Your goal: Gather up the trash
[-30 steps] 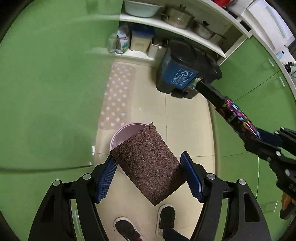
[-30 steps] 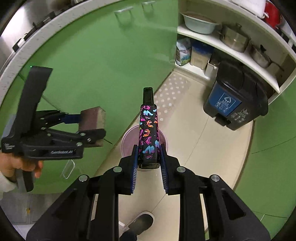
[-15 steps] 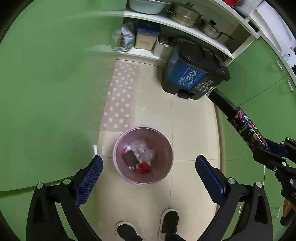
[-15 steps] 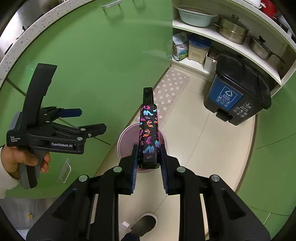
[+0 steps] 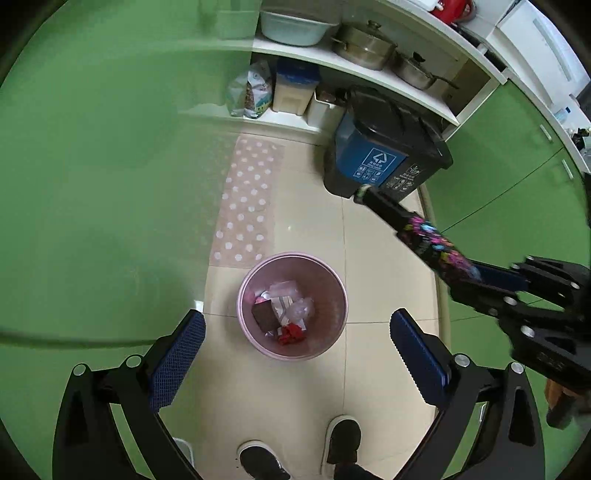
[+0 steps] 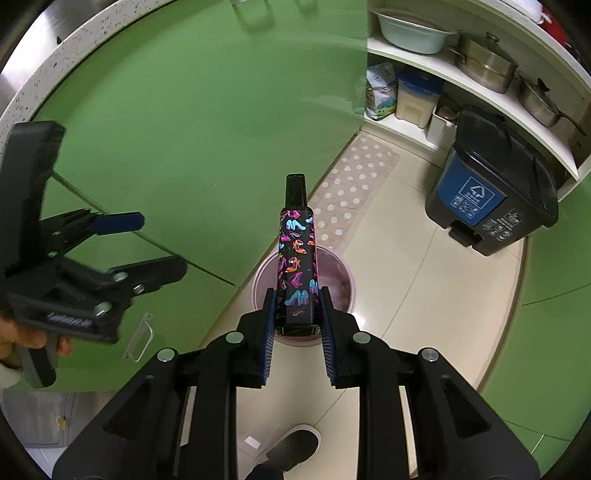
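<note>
The left gripper (image 5: 295, 350) has its fingers (image 5: 177, 356) spread wide apart, and they hold nothing. Between those two fingers and a little ahead of them, down on the floor (image 5: 384, 280), sits a pink trash bin (image 5: 332, 291). Inside the bin lie a brown sponge block (image 5: 264, 314), some clear plastic wrap (image 5: 301, 308), a white wrapper (image 5: 282, 290) and a small red scrap (image 5: 291, 332).

The right gripper (image 6: 297, 325) has its fingers (image 6: 267, 332) squeezed tight on a long black box with bright shoe pictures (image 6: 297, 266). The box sticks straight out past the fingertips, and the pink bin shows right under it. In the left camera the same box reaches in from the right side, up above the bin.

Far ahead of the fingers stands a blue and black bin with a lid (image 5: 380, 155), next to a dotted mat (image 5: 247, 206). Behind them is a white shelf (image 5: 369, 79) with pots (image 5: 364, 46) and a basin (image 5: 295, 26). Green cabinet doors (image 5: 92, 166) are on both sides. Black shoes (image 5: 343, 439) show on the floor near the base of the left fingers.
</note>
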{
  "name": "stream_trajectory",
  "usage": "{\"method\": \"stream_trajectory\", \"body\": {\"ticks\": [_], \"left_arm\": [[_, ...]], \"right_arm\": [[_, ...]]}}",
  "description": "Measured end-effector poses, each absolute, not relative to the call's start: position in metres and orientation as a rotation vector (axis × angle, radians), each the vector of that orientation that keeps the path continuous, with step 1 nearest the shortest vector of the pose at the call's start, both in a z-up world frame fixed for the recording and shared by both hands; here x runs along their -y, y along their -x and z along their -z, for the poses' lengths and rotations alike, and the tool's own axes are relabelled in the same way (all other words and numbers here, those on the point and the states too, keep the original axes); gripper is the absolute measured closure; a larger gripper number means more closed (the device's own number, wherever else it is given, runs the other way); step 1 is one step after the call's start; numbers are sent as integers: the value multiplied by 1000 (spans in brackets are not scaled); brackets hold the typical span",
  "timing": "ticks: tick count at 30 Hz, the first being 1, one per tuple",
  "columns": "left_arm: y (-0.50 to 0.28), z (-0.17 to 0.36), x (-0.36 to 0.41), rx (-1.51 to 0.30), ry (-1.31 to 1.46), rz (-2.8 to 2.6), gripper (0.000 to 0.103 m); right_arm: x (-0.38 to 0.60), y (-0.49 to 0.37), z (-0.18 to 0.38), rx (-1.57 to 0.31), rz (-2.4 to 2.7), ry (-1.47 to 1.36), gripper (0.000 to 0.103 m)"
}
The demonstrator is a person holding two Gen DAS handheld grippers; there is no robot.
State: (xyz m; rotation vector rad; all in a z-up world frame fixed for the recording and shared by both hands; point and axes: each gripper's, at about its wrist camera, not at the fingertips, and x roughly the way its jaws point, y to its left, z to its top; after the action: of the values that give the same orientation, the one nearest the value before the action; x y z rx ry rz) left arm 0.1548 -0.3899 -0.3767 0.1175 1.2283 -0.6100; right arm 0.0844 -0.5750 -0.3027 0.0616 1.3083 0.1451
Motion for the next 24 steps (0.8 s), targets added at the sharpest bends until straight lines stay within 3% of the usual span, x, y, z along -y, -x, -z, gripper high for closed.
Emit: {"method": "stream_trajectory", "body": {"ticks": [3,6,16,24], "left_arm": [[-151,375,384,-1225,-116,608,7],[-150,379,382,-1231,-120,601,7],[-149,383,387,-1247,-135,603,7],[-134,364,391,-1242,-146,621,7]], "right_arm": [[570,-93,310,-1310,-155,-46,78],[571,-97,315,-1302,-144,-50,29],[578,-92,315,-1321,-108,-82,8],[591,-75,286,-1329,-40,-103,5]]}}
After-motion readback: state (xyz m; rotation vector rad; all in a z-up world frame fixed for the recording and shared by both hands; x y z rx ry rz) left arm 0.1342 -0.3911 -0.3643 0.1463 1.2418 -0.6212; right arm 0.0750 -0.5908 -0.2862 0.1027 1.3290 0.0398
